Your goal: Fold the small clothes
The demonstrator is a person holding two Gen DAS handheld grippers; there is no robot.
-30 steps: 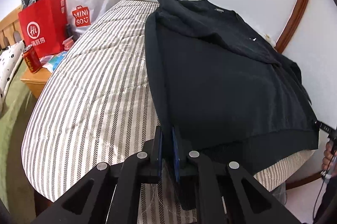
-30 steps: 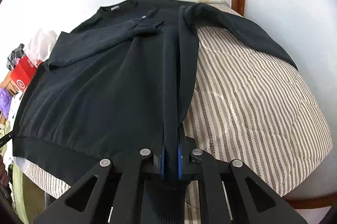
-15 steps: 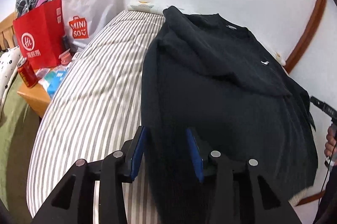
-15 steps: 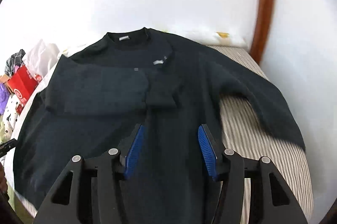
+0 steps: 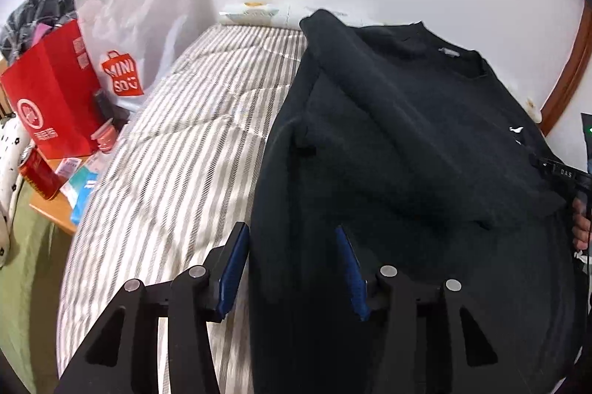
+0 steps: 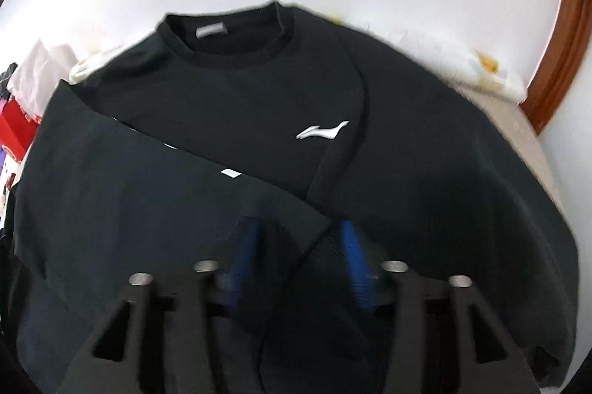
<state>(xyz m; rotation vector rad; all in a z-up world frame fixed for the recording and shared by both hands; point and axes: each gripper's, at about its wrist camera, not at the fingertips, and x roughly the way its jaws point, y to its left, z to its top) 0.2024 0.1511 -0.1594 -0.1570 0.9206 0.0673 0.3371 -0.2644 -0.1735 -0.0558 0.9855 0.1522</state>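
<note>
A black sweatshirt (image 5: 407, 142) lies spread on a bed with a grey and white striped cover (image 5: 177, 149). In the left wrist view it fills the right half of the frame, neck toward the white wall at the top; one sleeve is folded across the chest. In the right wrist view the same sweatshirt (image 6: 259, 142) fills nearly the whole frame, its round collar at upper centre, a small white logo on the chest right of centre, and the folded sleeve slanting from the left edge down to the middle.

My left gripper (image 5: 292, 268) sits at the bottom centre of its view, over the sweatshirt's left edge. Its blue pads (image 5: 233, 268) stand apart at a moderate width and press on nothing; the jaws have just been opening, with only cloth lying beneath the gap.

My right gripper (image 6: 299, 264) sits at the bottom centre of its view, blurred. Its blue pads (image 6: 351, 264) are apart, a little narrower than wide; the jaws have just been closing. The sleeve cuff lies under the gap, and I see nothing pinched between the pads.

At the right edge of the left wrist view, a hand (image 5: 581, 220) holds a black handle. In the upper left stand a red paper bag (image 5: 51, 105) and a white shopping bag (image 5: 140, 23); below them a red can (image 5: 39, 177) stands on a small wooden table (image 5: 51, 212). A brown wooden frame (image 6: 566, 53) curves along the upper right of the right wrist view.
</note>
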